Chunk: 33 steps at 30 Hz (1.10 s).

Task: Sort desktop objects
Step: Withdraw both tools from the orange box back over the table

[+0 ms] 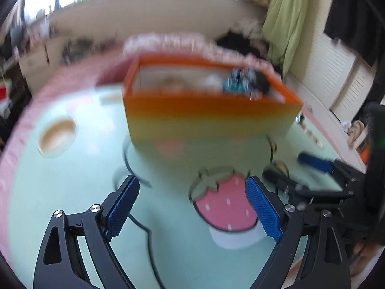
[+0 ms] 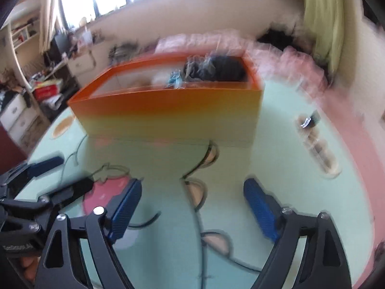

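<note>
An orange-to-yellow box [image 1: 209, 118] stands on a mint-green mat [image 1: 72, 180] printed with a strawberry. Blurred things lie inside it, among them a blue item [image 1: 237, 82] and a black one [image 2: 223, 69]. My left gripper [image 1: 192, 183] is open over the mat in front of the box, with nothing between its blue pads. My right gripper [image 2: 192, 185] is open beside it, also short of the box [image 2: 173, 113] and holding nothing. Each gripper shows in the other's view: the right one [image 1: 293, 168] at the right, the left one [image 2: 65, 175] at the left.
A small dark, shiny object [image 2: 309, 120] lies on the mat [image 2: 288, 168] right of the box, also seen in the left wrist view [image 1: 300, 118]. A pink border rings the mat. Shelves and drawers [image 2: 21, 110] stand far left; green cloth [image 1: 286, 24] hangs at back right.
</note>
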Available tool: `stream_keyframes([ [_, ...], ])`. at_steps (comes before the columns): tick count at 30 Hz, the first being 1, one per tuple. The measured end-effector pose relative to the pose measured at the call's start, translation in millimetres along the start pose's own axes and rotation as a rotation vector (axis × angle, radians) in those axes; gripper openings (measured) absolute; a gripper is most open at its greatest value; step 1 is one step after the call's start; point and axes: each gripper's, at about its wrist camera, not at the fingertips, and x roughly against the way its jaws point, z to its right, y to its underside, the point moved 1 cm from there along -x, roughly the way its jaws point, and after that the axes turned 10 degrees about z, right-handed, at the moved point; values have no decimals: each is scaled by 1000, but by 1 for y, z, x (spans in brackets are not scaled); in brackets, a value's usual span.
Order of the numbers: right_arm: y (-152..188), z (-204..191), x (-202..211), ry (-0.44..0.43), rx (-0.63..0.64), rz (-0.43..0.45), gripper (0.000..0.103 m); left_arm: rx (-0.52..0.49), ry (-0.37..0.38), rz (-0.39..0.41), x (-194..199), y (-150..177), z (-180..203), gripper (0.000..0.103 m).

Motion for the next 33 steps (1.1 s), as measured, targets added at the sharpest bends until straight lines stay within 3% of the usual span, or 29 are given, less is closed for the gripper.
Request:
stream_keyframes([
  [2,6,5,-4,24,-22,-14,101,-42,-15,61,5,7,4,92],
  [7,14,11,-3,31,-63,-2,103,-25,-53,75,10,15,4,93],
  [11,20,5,1,81,-5,6,103,-91,-89,84,9,20,9,94],
  [12,21,7,4,70,-9,19,103,-116,-91,79,8,23,11,103],
  [20,22,6,9,8,38,78,103,-143,-96,78,3,23,15,103],
  [33,21,6,10,9,37,83,103,-145,-91,91,3,26,17,103],
])
